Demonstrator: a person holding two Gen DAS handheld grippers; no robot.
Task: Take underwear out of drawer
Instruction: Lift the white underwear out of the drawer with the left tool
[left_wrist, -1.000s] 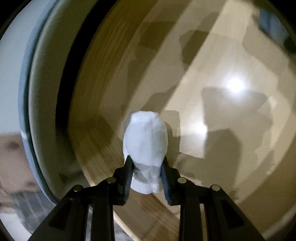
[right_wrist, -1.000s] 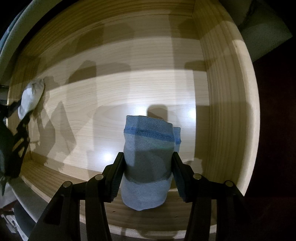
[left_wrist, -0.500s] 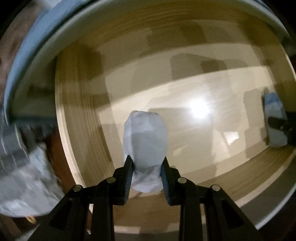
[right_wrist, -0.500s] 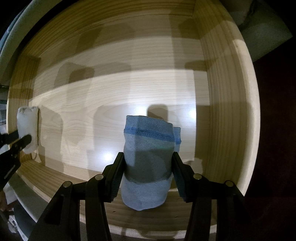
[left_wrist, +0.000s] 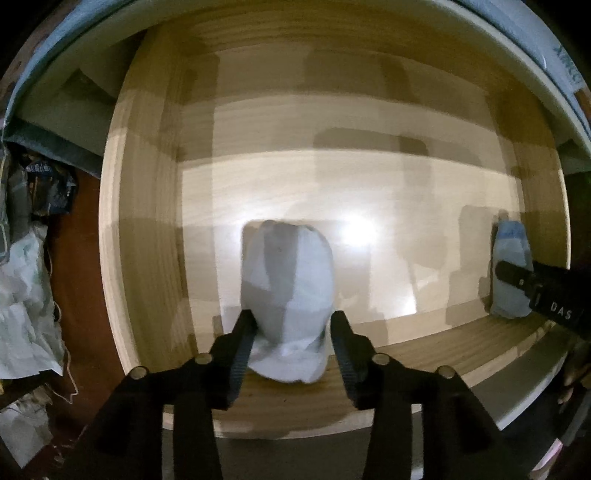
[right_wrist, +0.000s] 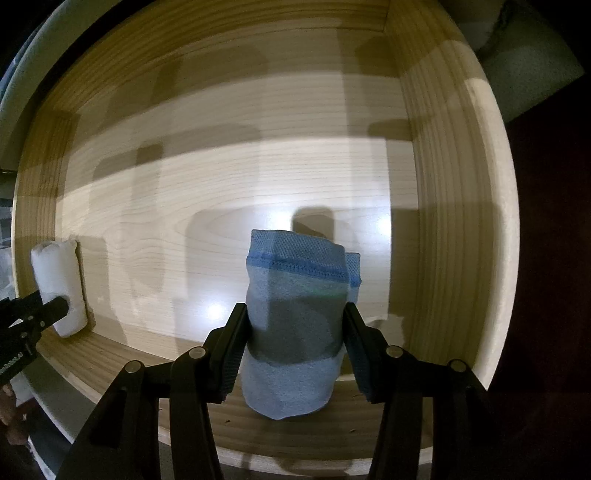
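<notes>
My left gripper (left_wrist: 291, 321) is shut on a rolled white piece of underwear (left_wrist: 288, 288), held over the front left of the open wooden drawer (left_wrist: 147, 221). My right gripper (right_wrist: 295, 317) is shut on a rolled blue piece of underwear (right_wrist: 295, 314) over the drawer's front right. The blue roll (left_wrist: 511, 273) and the right gripper also show at the right edge of the left wrist view. The white roll (right_wrist: 59, 280) and the left gripper show at the left edge of the right wrist view. The drawer (right_wrist: 443, 184) bottom is otherwise bare.
White plastic bags and clutter (left_wrist: 26, 295) lie on a dark floor left of the drawer. The pale cabinet front (left_wrist: 517, 55) curves above the drawer's back. A grey-green surface (right_wrist: 524, 74) lies beyond the drawer's right wall.
My left gripper has swung with the white roll from facing the drawer's left side to facing straight in, level with the right gripper. The right gripper has stayed still with the blue roll.
</notes>
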